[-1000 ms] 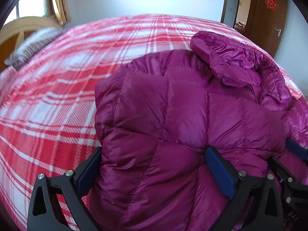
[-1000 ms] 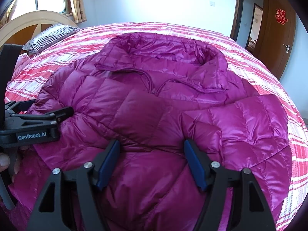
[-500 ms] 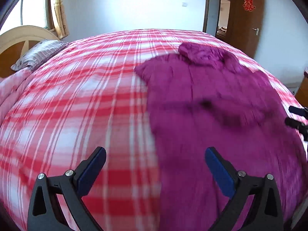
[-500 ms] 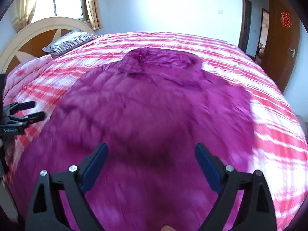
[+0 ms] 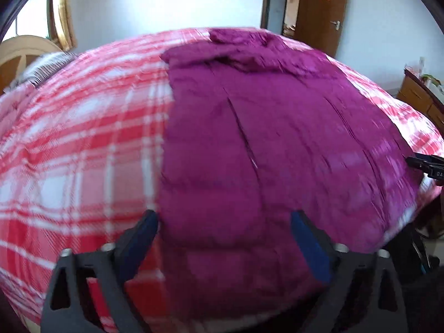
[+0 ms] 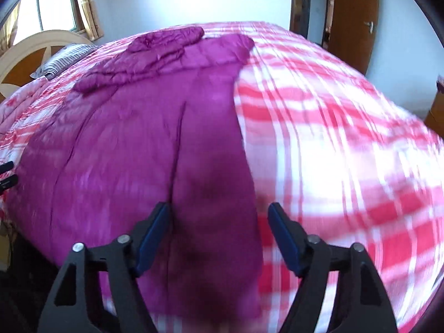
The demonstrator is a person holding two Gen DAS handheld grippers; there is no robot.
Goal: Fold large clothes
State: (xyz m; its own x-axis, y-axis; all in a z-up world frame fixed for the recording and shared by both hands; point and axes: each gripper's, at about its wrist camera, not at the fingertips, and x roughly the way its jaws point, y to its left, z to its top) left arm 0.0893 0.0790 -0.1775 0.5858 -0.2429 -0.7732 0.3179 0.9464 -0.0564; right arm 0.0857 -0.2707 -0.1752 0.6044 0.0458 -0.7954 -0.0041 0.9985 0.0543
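Observation:
A magenta puffer jacket [image 5: 277, 127] lies flat on the red-and-white plaid bed [image 5: 83, 144], collar at the far end, hem at the near edge. It also shows in the right wrist view [image 6: 155, 138]. My left gripper [image 5: 224, 230] is open and empty above the jacket's near left hem corner. My right gripper [image 6: 217, 222] is open and empty above the near right hem corner. The right gripper's tip [image 5: 424, 163] shows at the right edge of the left wrist view. Both views are motion-blurred.
A striped pillow [image 6: 63, 58] and a curved wooden headboard [image 6: 25, 55] are at the far left. A brown door [image 5: 322, 8] stands at the back right. A wooden cabinet [image 5: 419, 94] is at the right of the bed.
Both grippers have pulled back from close over the jacket's upper part to its near hem, and moved apart to its two corners. Both stayed open.

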